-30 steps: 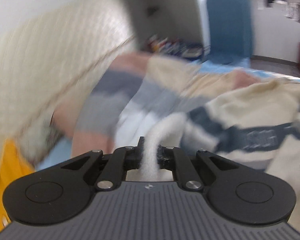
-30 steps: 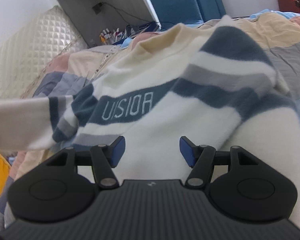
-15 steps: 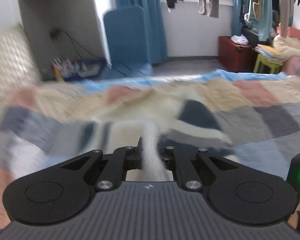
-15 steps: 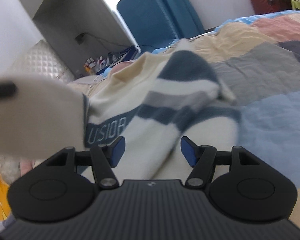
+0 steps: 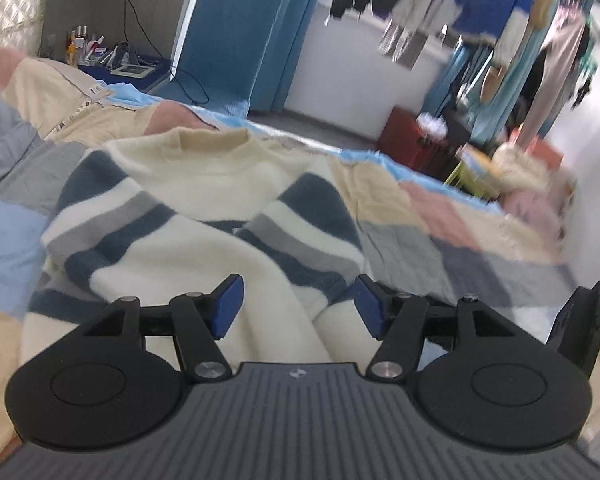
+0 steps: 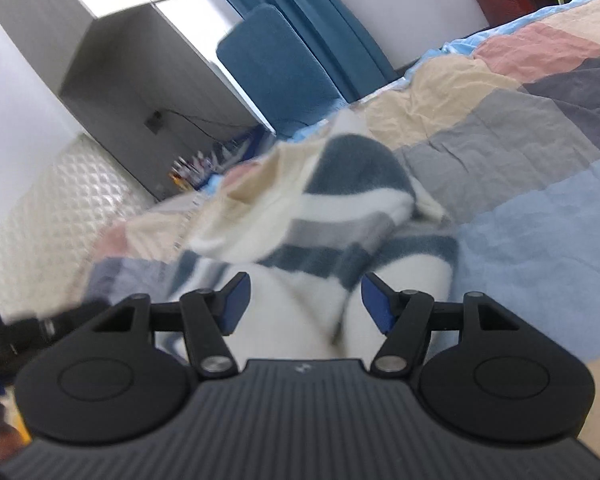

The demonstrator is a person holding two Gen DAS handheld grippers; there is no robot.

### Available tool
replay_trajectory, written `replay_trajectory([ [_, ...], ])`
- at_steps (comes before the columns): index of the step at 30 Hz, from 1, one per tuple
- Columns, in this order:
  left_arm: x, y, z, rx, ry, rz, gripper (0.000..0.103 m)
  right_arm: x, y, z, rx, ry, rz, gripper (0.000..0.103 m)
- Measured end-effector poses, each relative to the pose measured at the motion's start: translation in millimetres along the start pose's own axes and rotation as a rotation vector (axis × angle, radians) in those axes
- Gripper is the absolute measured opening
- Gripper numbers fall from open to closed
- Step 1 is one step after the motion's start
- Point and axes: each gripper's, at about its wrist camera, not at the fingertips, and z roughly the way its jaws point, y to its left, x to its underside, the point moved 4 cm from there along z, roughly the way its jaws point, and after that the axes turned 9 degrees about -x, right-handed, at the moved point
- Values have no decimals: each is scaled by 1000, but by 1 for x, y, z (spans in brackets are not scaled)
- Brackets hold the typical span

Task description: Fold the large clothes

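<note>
Sweater blurred in the right view (hem hidden behind both gripper bodies).

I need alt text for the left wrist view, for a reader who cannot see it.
A cream sweater with navy and grey stripes lies on a patchwork quilt, both sleeves folded across its front. The left claw is open above it, holding nothing. Behind, a blue chair and hanging clothes.
</note>
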Motion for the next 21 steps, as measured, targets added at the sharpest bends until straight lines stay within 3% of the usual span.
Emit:
replay_trajectory([
  [4, 12, 50, 2, -32, -22, -98, 68, -2, 12, -6, -43, -15, -33, 65],
  [7, 25, 92, 28, -81, 4, -198, 68, 5, 15, 3, -32, 28, -27, 65],
  [13, 38, 156, 95, -90, 64, -414, 67, 23, 24, 41, 16, 130, -75, 65],
  [18, 28, 183, 135, -47, 30, -508, 66, 32, 17, 79, 88, 191, -90, 64],
  [21, 20, 183, 150, -27, 51, -477, 63, 33, 15, 96, 125, 192, -131, 64],
])
